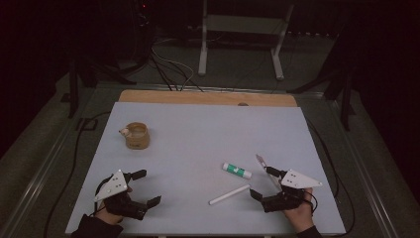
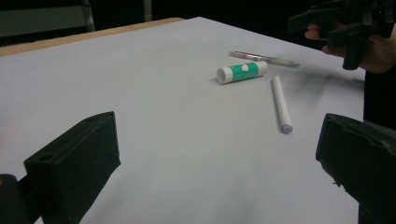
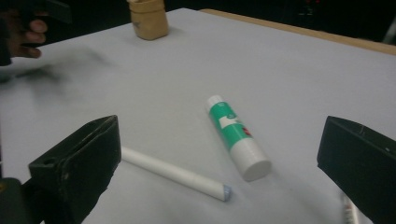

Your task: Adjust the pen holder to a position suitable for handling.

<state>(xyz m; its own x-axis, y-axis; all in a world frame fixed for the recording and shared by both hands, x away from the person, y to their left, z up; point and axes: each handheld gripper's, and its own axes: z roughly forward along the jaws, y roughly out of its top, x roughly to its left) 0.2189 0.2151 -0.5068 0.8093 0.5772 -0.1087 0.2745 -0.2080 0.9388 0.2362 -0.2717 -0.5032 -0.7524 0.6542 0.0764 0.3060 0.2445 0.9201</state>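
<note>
Two sets of tongs are resting low at the near edge of the pale counter (image 1: pixel 198 124), both with jaws standing wide apart and nothing between them. The right tongs (image 1: pixel 261 182) are sitting just beside a white stick (image 1: pixel 229 195), a green-and-white glue stick (image 1: pixel 236 170) and a pen (image 1: pixel 261 162), which are lying close together at the right of the counter. The left tongs (image 1: pixel 146 187) are lying well apart from these, near the left corner. Farther back on the left, a small tan cup (image 1: pixel 136 136) is standing upright.
</note>
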